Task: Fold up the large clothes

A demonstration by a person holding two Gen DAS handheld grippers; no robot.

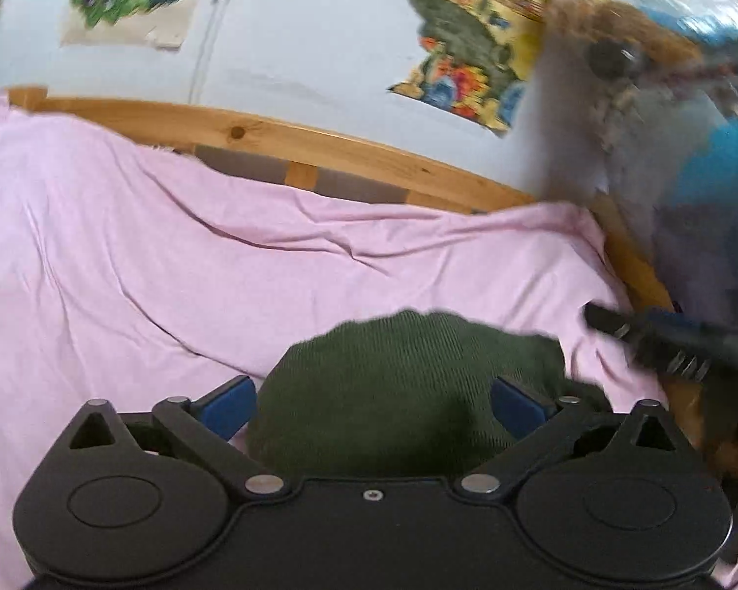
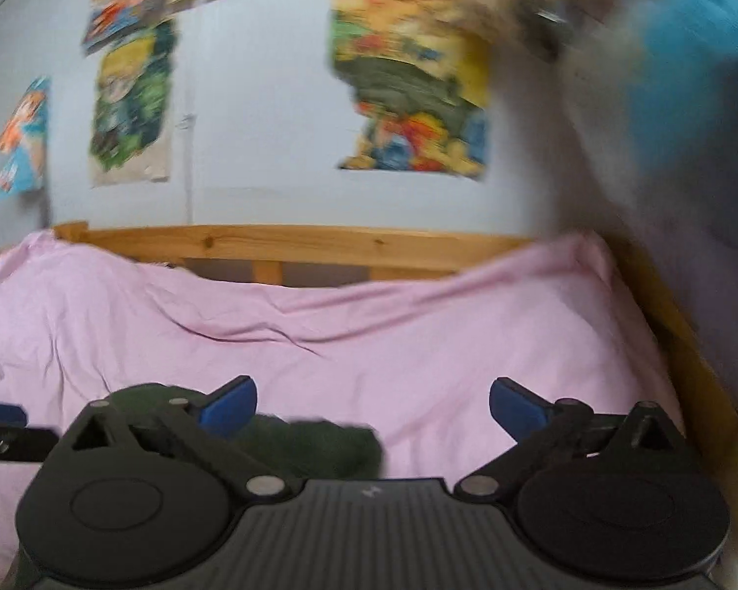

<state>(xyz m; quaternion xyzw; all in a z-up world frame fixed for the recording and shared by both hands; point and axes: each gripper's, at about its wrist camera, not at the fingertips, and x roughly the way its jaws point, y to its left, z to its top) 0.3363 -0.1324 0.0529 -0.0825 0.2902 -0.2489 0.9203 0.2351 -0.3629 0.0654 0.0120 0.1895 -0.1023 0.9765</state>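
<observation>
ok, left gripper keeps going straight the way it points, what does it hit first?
Probably the dark green garment lying on the pink sheet: it fills the gap between the open left gripper's fingers. Depth is unclear, so it might pass just above.

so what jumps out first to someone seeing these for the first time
A dark green garment lies bunched on the pink sheet, right in front of the open left gripper. Behind the bed's wooden rail, bright posters cover the pale wall. The right gripper is open too, over bare sheet.
</observation>
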